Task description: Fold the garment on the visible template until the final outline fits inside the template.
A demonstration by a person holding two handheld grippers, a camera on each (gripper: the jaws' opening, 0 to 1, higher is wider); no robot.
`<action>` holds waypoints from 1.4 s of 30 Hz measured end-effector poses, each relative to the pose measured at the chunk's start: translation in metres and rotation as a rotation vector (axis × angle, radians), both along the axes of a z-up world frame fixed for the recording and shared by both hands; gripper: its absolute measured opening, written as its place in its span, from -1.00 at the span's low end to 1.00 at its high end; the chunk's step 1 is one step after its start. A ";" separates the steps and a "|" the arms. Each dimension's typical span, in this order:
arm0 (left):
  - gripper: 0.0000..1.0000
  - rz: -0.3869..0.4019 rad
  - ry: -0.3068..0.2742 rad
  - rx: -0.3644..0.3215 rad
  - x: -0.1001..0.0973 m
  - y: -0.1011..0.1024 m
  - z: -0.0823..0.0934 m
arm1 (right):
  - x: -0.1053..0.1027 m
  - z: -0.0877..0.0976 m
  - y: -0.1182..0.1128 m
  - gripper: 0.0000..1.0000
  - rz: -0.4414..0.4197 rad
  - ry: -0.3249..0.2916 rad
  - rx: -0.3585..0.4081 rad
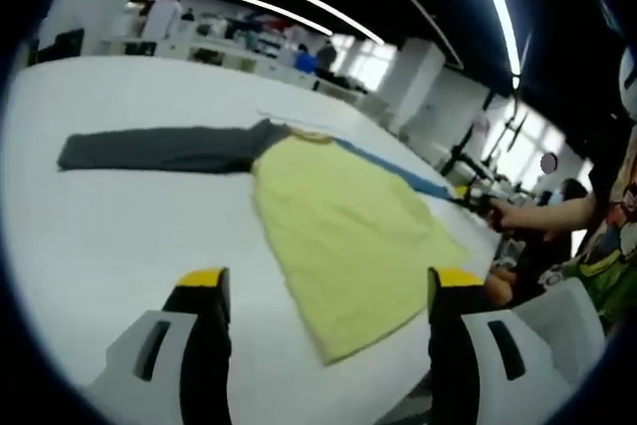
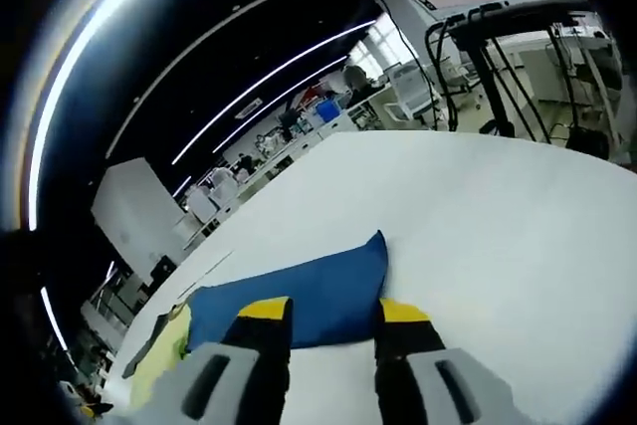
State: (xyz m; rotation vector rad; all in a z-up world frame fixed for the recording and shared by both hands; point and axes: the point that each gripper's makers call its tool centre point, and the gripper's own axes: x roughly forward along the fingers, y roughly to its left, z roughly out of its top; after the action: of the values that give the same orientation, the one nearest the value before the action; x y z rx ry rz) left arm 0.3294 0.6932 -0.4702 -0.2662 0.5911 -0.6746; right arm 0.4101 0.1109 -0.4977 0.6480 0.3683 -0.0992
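The garment lies flat on the white table [image 1: 119,236]. Its yellow body [image 1: 343,236] runs toward me, a dark grey sleeve [image 1: 159,149] stretches left and a blue sleeve [image 1: 398,172] stretches right. My left gripper [image 1: 329,281] is open, hovering over the near hem of the yellow body. In the right gripper view the blue sleeve [image 2: 309,296] lies flat on the table, its cuff pointing away. My right gripper [image 2: 333,311] sits over it, open, with the sleeve cloth showing in the gap between the jaws. The right gripper [image 1: 480,196] also appears at the blue sleeve's end.
A person's forearm [image 1: 542,214] reaches in from the right. A thin pale line [image 1: 284,116] crosses the table beyond the collar. Desks and people fill the far room [image 1: 249,47]. A black stand [image 2: 478,57] rises past the table's far edge [image 2: 478,136].
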 end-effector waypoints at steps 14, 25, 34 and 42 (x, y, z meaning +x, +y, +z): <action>0.49 0.016 -0.002 -0.008 0.001 0.009 -0.006 | 0.002 0.008 -0.006 -1.00 -0.046 -0.028 0.043; 0.47 0.037 -0.044 -0.041 0.005 0.005 0.006 | 0.051 0.076 0.049 -1.00 0.124 -0.190 0.079; 0.47 0.068 -0.099 -0.076 0.012 0.008 0.022 | 0.086 0.107 0.127 -1.00 0.309 -0.243 0.104; 0.47 0.073 -0.124 -0.108 0.017 0.007 0.032 | 0.112 0.123 0.202 -1.00 0.493 -0.257 0.114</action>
State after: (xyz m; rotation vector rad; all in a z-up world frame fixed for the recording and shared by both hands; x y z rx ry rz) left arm 0.3465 0.6999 -0.4382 -0.3423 0.4251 -0.6484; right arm 0.5221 0.3125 -0.3749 0.6570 0.2776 0.4746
